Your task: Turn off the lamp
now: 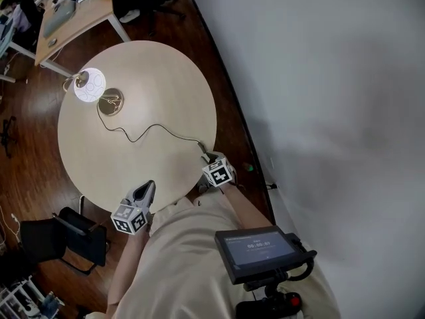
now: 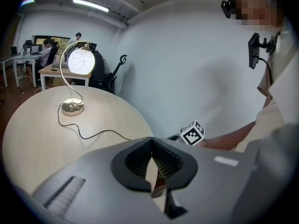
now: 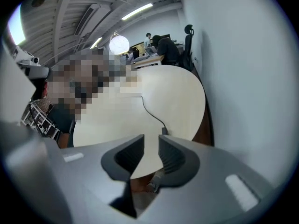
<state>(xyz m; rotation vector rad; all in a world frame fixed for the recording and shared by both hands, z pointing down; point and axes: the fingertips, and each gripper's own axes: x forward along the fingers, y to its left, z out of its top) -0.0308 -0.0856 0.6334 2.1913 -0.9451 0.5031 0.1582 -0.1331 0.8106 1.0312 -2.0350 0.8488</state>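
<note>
Hovering narrowly parted over the thin black cord [image 1: 156, 126] at five o'clock, the right gripper [image 3: 150, 139] perhaps risked yanking the glowing white-globe lamp [image 1: 89, 85]; the left gripper [image 2: 152, 141] sat closed.

We wear a loose beige top [image 1: 179, 264], and in front of our chest sits a dark screen [image 1: 257, 250] on a black mount [image 1: 272, 291] with a red part low down. Our left gripper [image 1: 145, 190] and right gripper [image 1: 207, 155] look alike: smooth grey shells, black ribbed pads [image 2: 166, 164], and each bears a white cube [image 1: 129, 219] printed with black square markers.
</note>
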